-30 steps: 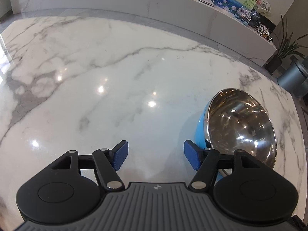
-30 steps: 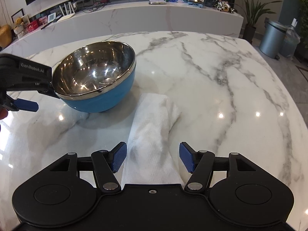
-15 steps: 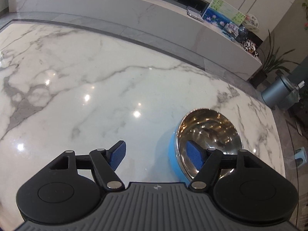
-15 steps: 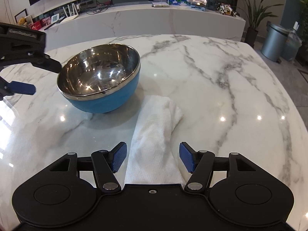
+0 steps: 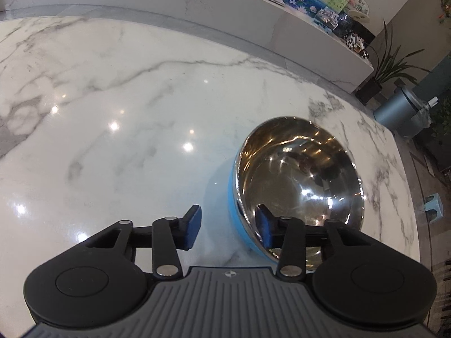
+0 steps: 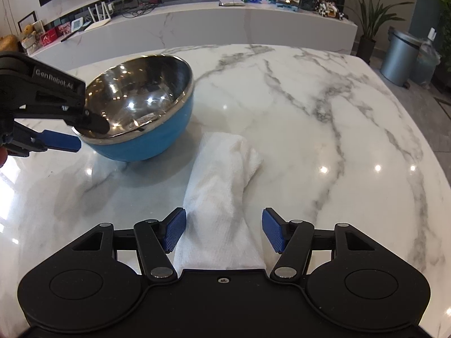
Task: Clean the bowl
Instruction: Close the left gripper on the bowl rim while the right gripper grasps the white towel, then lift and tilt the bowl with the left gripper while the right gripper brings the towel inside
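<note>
At the far left of the right wrist view our left gripper reached in over the marble table, one black finger inside the steel lining and the blue-padded finger outside the blue wall of the bowl — straddling the near rim, we judged, so that the bowl could be pinned in place while its inside was wiped. The jaws were closing with the rim between them; in the left wrist view the outer pad stood clear of the wall with bare table showing in the gap, so the clamp was not yet made. The bowl sat upright on the table, tipped a little if at all, left of centre and well back from the near edge. Just beside it, to the right and toward us, lay the folded white cloth, its near end running between the fingers of our right gripper. Those jaws stood about half apart, neither pad pressing the fabric — poised astride it, presumably to pinch the cloth once the bowl was held. Farther right the table lay bare, and a bin stood on the floor beyond it.
</note>
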`<state>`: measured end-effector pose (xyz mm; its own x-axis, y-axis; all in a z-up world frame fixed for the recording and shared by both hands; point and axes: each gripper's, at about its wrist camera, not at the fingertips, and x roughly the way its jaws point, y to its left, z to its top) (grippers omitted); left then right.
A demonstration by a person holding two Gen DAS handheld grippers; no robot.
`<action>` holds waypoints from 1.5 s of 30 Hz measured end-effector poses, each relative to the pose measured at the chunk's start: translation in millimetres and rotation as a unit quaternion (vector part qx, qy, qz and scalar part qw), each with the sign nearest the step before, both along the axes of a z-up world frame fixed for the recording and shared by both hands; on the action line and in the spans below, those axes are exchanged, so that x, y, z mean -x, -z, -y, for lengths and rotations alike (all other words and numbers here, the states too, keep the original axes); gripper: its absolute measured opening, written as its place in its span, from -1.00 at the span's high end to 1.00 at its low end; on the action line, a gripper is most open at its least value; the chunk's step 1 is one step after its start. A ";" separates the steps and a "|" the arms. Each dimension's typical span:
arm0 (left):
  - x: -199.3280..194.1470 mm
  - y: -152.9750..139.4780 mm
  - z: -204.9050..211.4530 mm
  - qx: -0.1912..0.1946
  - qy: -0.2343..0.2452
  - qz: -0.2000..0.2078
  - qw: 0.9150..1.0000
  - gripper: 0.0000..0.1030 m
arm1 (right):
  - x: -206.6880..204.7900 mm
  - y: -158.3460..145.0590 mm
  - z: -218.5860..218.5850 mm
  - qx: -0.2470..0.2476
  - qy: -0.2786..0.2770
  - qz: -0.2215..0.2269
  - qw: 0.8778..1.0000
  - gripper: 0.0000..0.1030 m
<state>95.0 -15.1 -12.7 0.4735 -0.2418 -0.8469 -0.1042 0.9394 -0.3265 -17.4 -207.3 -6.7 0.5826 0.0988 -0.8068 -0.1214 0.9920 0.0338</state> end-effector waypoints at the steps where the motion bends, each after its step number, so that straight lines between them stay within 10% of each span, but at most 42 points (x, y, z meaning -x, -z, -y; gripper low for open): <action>1: 0.2 1.9 1.9 -0.005 0.003 -0.002 1.000 0.44 | -0.5 0.8 0.1 -0.001 0.000 0.000 1.000 -0.13; 9: 9.7 -0.9 9.6 -0.026 0.026 0.017 0.999 0.67 | -4.1 7.0 -9.4 0.008 -0.015 0.004 1.000 -0.02; 18: 21.8 -6.5 11.4 -0.067 0.039 0.037 0.996 0.73 | 1.2 5.9 -20.4 0.030 -0.044 0.016 0.998 0.61; 45: 56.9 -19.5 20.6 -0.203 0.055 0.091 0.973 0.76 | 21.7 -36.0 -10.7 -0.015 -0.062 0.061 0.996 0.63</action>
<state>38.1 -35.7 6.8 0.6152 0.0380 -0.7874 0.0284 0.9971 0.0703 -39.2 -196.6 29.3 0.6581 0.1984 -0.7263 -0.2473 0.9681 0.0404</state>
